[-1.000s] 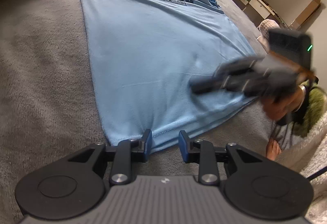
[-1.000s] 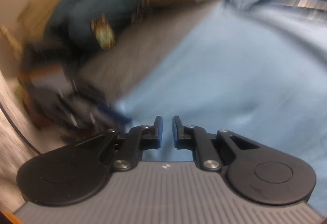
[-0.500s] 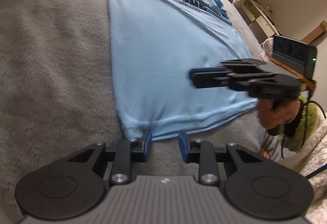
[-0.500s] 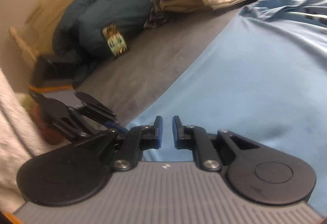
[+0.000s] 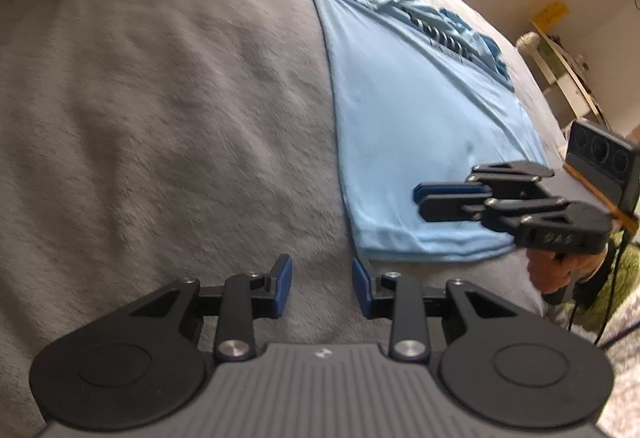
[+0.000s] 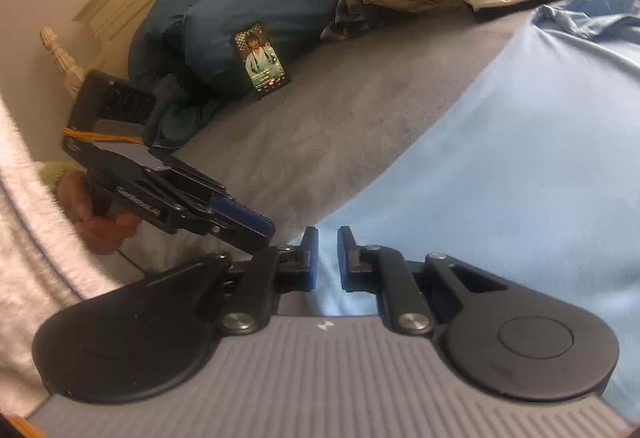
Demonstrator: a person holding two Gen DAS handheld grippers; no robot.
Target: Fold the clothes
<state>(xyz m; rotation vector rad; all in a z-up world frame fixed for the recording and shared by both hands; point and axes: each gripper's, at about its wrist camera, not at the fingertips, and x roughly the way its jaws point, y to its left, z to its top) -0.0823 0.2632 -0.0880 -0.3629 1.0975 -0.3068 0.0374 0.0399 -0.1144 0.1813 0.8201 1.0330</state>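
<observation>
The light blue shirt point(image 5: 420, 126) lies flat on the grey blanket point(image 5: 160, 118). Left gripper point(image 5: 322, 278) hangs just off its hem corner, jaws opening, nothing between them. Right gripper point(image 6: 328, 254) sits over the shirt, nearly closed and empty.

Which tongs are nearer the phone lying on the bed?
Left. The left tongs hang over the grey blanket nearer the phone; the right tongs hang over the blue shirt.

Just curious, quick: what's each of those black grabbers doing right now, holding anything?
Left gripper: fingers opening, empty, above the grey fleece blanket.
Right gripper: nearly closed, empty, over the light blue T-shirt.
</observation>
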